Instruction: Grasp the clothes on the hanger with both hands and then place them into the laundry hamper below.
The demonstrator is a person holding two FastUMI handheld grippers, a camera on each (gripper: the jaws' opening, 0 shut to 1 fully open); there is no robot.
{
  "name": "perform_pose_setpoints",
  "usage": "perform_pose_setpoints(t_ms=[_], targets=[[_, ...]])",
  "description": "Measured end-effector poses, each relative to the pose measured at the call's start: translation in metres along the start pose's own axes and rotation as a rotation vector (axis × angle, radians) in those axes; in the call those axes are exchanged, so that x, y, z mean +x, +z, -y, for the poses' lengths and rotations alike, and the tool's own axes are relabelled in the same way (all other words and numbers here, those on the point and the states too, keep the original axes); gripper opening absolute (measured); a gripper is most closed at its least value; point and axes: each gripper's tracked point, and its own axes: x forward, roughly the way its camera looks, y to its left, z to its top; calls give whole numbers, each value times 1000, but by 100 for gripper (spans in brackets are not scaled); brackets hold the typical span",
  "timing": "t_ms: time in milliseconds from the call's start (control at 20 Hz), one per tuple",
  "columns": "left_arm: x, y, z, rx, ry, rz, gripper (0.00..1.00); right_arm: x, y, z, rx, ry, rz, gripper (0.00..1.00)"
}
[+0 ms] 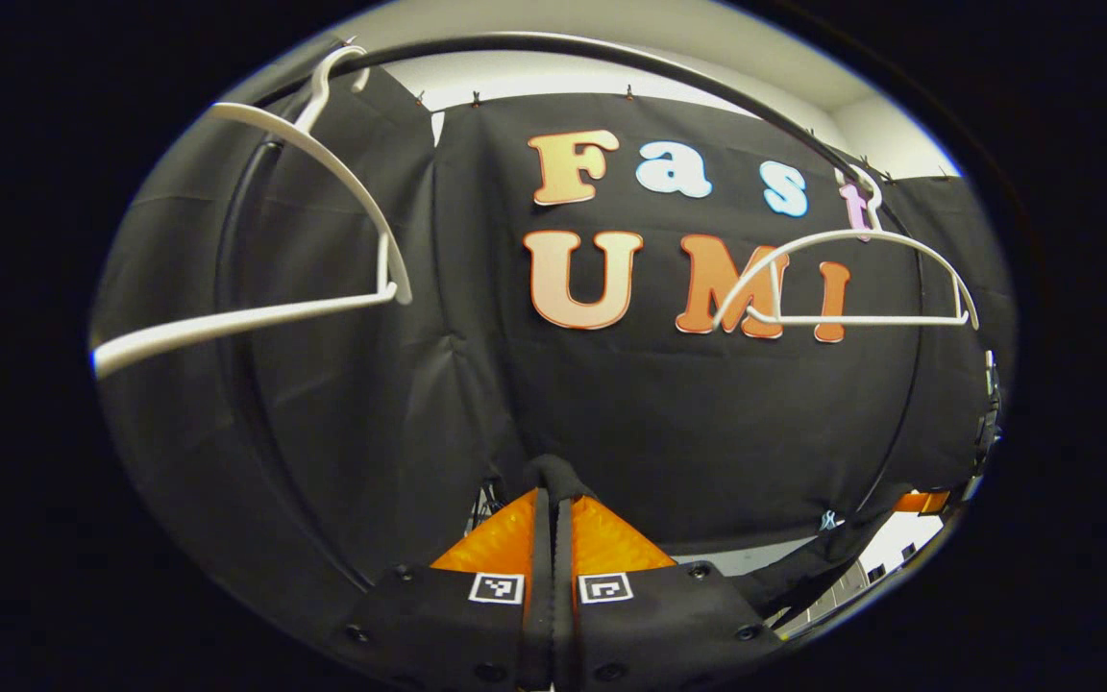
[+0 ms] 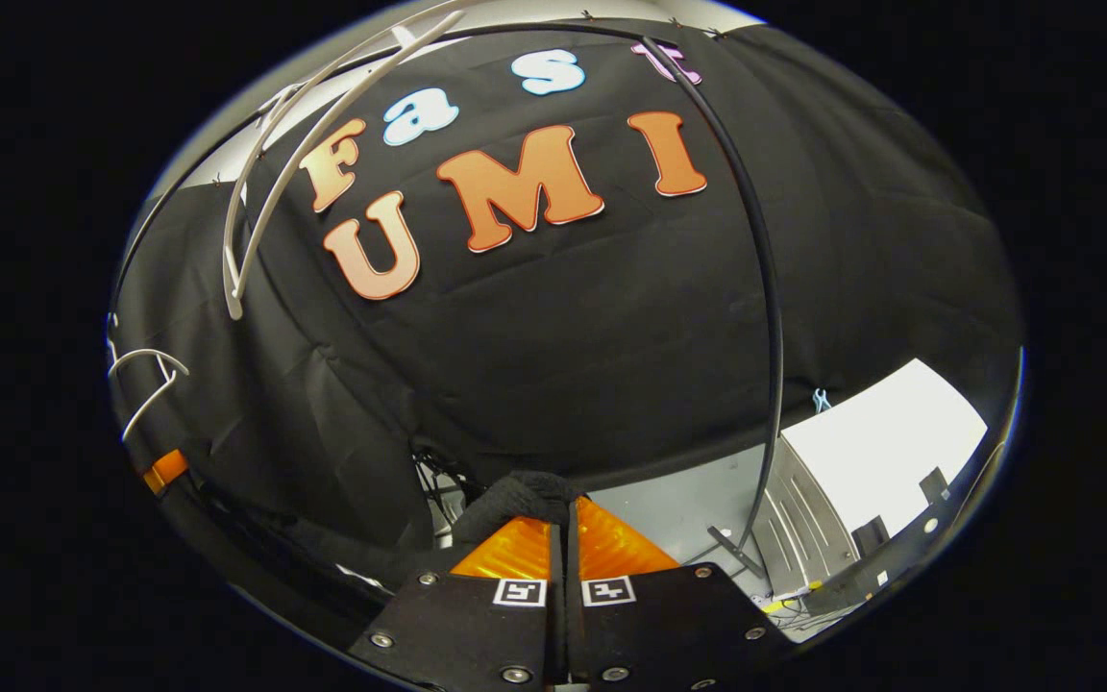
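While both grippers pinched dark cloth, left gripper (image 1: 552, 500) and right gripper (image 2: 565, 509) each closed on the clothes (image 1: 553, 473), bare hangers (image 1: 842, 279) hung at 2 and 10 o'clock. Snagging the rail (image 2: 765, 288) seemed likely; open room lay toward 6.

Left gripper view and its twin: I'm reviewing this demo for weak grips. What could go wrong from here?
1. The left gripper and right gripper each pinch only a small fold of dark cloth at the fingertips; it may slip on the way down.
2. A bare white hanger hangs close to the left gripper on the black rail; trailing cloth could snag it.
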Motion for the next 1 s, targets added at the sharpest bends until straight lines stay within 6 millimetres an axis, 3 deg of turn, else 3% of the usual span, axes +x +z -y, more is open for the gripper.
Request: perform_pose_setpoints(t_ms=[300,550,1000], targets=[[16,-39,31,-21,-81,-90,7,-5,-22,21,10,-55,-25,0],[36,-92,67,-27,-137,-216,7,2,-41,40,1,-91,-57,0],[73,-173,126,-3,-205,-415,7,43,-87,50,-18,-107,-164,0]])
